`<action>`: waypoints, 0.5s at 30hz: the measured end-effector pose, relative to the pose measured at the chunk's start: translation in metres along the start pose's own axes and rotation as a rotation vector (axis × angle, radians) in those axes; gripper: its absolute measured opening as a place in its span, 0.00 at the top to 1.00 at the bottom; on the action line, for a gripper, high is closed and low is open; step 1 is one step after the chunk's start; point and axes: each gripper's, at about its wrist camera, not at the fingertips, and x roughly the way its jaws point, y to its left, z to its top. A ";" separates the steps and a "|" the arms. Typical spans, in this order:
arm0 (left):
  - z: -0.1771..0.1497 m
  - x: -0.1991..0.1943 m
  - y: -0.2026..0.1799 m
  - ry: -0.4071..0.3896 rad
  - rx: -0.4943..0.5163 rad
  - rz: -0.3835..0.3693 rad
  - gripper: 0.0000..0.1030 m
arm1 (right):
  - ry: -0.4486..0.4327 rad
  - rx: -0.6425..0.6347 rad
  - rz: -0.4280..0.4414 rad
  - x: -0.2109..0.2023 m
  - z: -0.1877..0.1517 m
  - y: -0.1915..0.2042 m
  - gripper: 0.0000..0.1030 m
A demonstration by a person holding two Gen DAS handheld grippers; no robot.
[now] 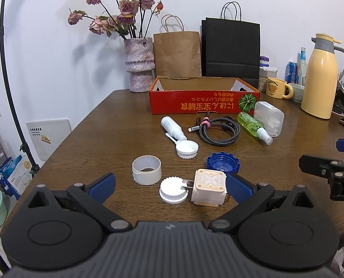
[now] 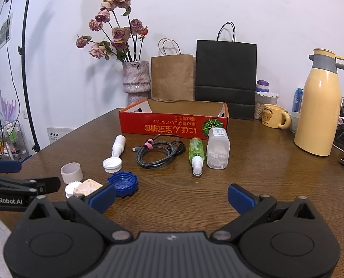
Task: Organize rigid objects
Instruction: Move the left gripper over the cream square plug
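Left hand-held gripper (image 1: 169,185) is hovering released, jaws wide, near the counter's (image 1: 116,125) front edge, straddling a white cap (image 1: 173,190) and a cream plug adapter (image 1: 209,188). Right hand-held gripper (image 2: 172,195) is likewise hanging released, grasping nothing. Farther in are lying a tape roll (image 1: 146,170), blue lid (image 1: 223,163), coiled cable (image 1: 220,131), green spray bottle (image 1: 253,125). A red cardboard box (image 1: 195,103) is sitting toward the far edge.

Red box (image 1: 195,104), blue cap (image 1: 223,163), green bottle (image 1: 250,121), brown table (image 1: 116,125).
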 end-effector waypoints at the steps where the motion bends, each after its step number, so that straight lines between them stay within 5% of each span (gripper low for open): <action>1: 0.000 0.002 -0.001 0.004 0.001 -0.001 0.00 | 0.002 0.000 0.000 0.001 0.000 0.000 0.00; 15: -0.006 0.030 -0.017 0.060 0.016 -0.044 0.00 | 0.033 0.010 0.001 0.018 -0.004 -0.009 0.00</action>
